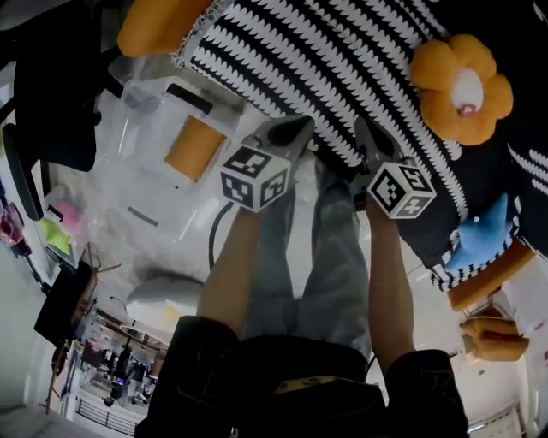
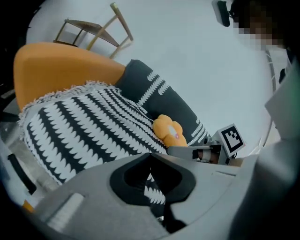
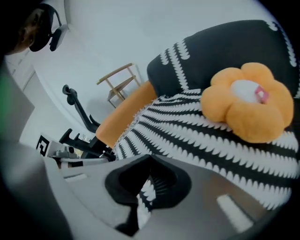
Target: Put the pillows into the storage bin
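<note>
Left gripper (image 1: pixel 295 130): my jaws are pressed together on the near edge of the striped pillow (image 1: pixel 342 68), and a pinch of its black-and-white fabric shows between the pads.
Right gripper (image 1: pixel 365 144): clamped tight the same way on that same edge, just beside my left gripper at its 3 o'clock, with striped cloth caught in the closed jaws.
Striped pillow: it hangs off both grippers, spreading from them toward 12 o'clock in the head view, clear of the floor.
Flower cushion (image 1: pixel 462 85): orange petals with a pale centre, lying against the striped pillow at 2 o'clock from my grippers.
Orange pillow (image 1: pixel 158 26): plain, touching the striped pillow's far corner at 11 o'clock.
Dark pillow (image 2: pixel 164 93): black with white bands, behind the striped one and the flower cushion.
Storage bin (image 1: pixel 150 98): clear plastic, on the floor at 10 o'clock from my left gripper, apart from the pillows; something orange shows through it.
Blue star shape (image 1: pixel 479 235): at 4 o'clock from my right gripper, by the striped pillow's lower corner.
My legs (image 1: pixel 317 265): in jeans, straight below the grippers at 6 o'clock.
</note>
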`<action>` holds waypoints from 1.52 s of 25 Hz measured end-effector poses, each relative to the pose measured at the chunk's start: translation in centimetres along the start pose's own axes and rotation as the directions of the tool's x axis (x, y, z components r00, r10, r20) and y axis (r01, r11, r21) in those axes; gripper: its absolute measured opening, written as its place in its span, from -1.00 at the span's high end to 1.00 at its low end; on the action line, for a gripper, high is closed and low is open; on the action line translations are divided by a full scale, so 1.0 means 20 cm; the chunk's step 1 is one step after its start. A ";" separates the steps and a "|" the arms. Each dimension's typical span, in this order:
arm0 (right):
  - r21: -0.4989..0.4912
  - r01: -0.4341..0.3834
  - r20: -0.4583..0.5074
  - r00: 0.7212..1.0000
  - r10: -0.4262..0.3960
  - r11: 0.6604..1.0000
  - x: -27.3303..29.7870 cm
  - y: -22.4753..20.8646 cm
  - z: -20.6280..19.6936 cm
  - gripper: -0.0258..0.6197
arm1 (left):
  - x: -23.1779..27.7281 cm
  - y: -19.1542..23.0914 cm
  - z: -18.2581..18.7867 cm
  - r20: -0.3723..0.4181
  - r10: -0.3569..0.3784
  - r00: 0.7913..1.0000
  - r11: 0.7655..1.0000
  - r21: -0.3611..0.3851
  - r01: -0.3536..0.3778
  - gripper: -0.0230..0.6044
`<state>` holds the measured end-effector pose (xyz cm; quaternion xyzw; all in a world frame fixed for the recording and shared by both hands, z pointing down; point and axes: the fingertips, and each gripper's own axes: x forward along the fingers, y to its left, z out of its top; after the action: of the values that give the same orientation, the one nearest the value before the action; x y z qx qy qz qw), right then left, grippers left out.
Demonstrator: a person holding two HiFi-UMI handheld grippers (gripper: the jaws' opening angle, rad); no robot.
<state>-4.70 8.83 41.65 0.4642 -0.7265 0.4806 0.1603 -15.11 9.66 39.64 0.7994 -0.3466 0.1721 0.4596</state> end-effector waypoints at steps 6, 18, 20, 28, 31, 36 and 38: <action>0.022 0.137 0.075 0.988 -0.138 0.990 -0.41 -0.57 0.18 0.91 | 0.47 -0.43 0.06 -0.056 -0.025 0.998 0.997 0.076 0.029 0.89; 0.105 0.364 0.160 0.912 -0.377 0.925 -0.79 -1.36 0.39 0.51 | 1.11 -0.65 0.16 -0.188 0.032 0.982 0.968 0.252 0.017 0.16; 0.118 0.380 0.144 0.907 -0.395 0.917 -0.82 -1.47 0.40 0.41 | 1.21 -0.65 0.18 -0.191 0.066 0.979 0.962 0.271 -0.012 0.03; 0.222 0.410 0.090 0.895 -0.437 0.885 -0.77 -1.74 0.41 -0.01 | 1.41 -0.48 0.34 -0.149 0.199 0.969 0.959 0.235 -0.161 -0.15; 0.243 0.386 0.076 0.907 -0.414 0.890 -0.70 -1.80 0.41 -0.01 | 1.50 -0.45 0.32 -0.180 0.195 0.964 0.964 0.214 -0.155 -0.15; 0.244 0.322 0.065 0.936 -0.347 0.915 -0.66 -1.79 0.39 0.15 | 1.55 -0.50 0.27 -0.202 0.146 0.968 0.977 0.182 -0.109 0.27; 0.219 0.312 0.053 0.942 -0.331 0.924 -0.65 -1.78 0.41 0.35 | 1.54 -0.52 0.26 -0.212 0.124 0.969 0.978 0.191 -0.083 0.40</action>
<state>33.34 4.97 48.40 0.6123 -0.5927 0.4998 0.1551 13.67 -3.42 48.87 0.7943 -0.3172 0.3151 0.4113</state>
